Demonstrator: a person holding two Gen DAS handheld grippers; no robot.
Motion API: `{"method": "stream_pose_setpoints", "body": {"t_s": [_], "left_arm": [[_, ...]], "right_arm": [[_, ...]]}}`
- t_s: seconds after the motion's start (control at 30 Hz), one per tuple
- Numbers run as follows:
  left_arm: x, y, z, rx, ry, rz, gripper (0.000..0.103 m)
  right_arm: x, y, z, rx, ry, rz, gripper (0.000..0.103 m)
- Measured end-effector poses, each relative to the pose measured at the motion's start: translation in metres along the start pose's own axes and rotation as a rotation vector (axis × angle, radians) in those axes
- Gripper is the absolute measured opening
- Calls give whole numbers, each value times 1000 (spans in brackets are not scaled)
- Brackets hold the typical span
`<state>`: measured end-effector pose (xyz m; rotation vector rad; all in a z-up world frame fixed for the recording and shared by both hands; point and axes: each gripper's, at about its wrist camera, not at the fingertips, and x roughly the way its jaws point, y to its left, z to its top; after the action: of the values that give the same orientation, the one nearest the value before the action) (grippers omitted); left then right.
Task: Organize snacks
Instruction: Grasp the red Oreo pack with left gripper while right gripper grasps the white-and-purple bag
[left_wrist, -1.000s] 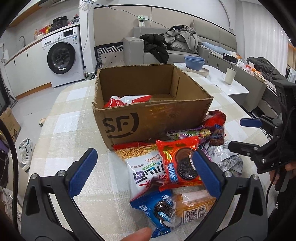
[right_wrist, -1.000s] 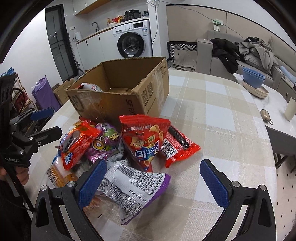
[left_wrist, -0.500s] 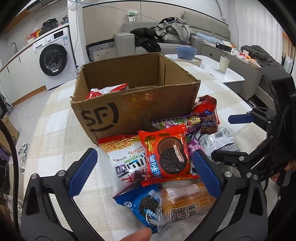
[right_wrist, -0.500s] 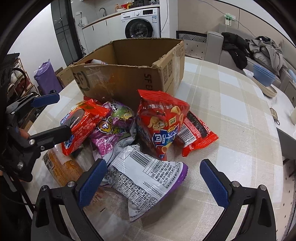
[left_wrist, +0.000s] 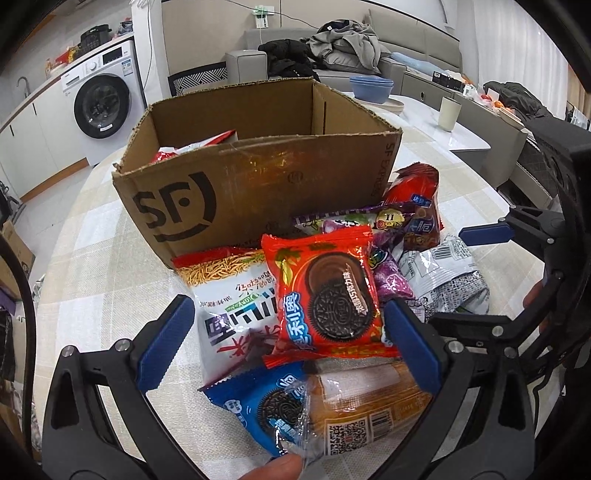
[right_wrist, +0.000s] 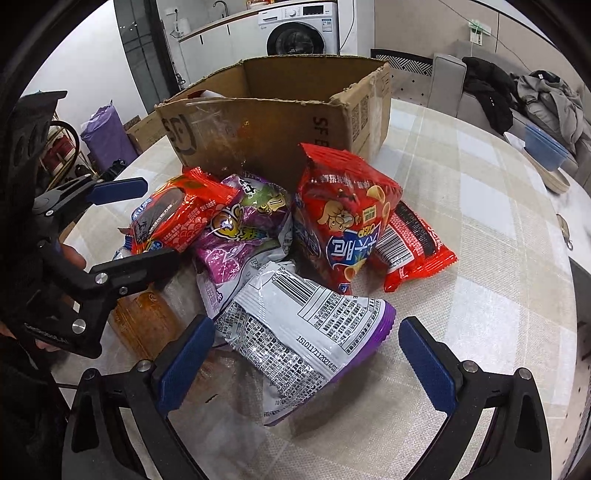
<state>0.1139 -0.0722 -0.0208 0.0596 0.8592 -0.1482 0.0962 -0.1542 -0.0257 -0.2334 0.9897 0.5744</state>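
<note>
Two grippers, both with jaws wide and holding nothing: your left gripper (left_wrist: 286, 341) straddles the red Oreo pack (left_wrist: 327, 291) atop the pile before the box (left_wrist: 258, 173). Center it, pinch gently; right gripper (right_wrist: 306, 363) frames the silver bag (right_wrist: 306, 332).

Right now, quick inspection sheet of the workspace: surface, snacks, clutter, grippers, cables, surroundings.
Surface: round table under a beige plaid cloth.
Job's things: open cardboard box, at least one red packet inside; snack pile in front of it, with red Oreo pack on top, blue Oreo pack, silver-purple bag and red chip bag.
Clutter: nothing seen on the cloth apart from the snacks.
Grippers: left hand-held gripper open over the red Oreo pack; right hand-held gripper open around the silver-purple bag.
Cables: wall cable behind the washer.
Surroundings: washing machine, sofa with clothes, blue bowls.
</note>
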Motion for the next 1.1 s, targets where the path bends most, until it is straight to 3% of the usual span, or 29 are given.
{"method": "stream_pose_setpoints", "body": {"t_s": [0.17,0.33,0.5,0.77,1.1], "left_arm": [[8,3,1,-22,7,-22,102],[8,5,1,-20,-3,-42,95],[6,1,0,1,-11,-73,79],[2,-4,-3,25,-34,-71,58],[-2,0,-6,15,-53,-85,44]], "right_arm": [[-2,2,0,-7,-3,14,98],[-4,1,-1,-3,-15,26,90],[-7,-2,0,4,-25,39,82],[-8,-6,-1,12,-22,66,81],[3,-13,-5,53,-24,175,79]]}}
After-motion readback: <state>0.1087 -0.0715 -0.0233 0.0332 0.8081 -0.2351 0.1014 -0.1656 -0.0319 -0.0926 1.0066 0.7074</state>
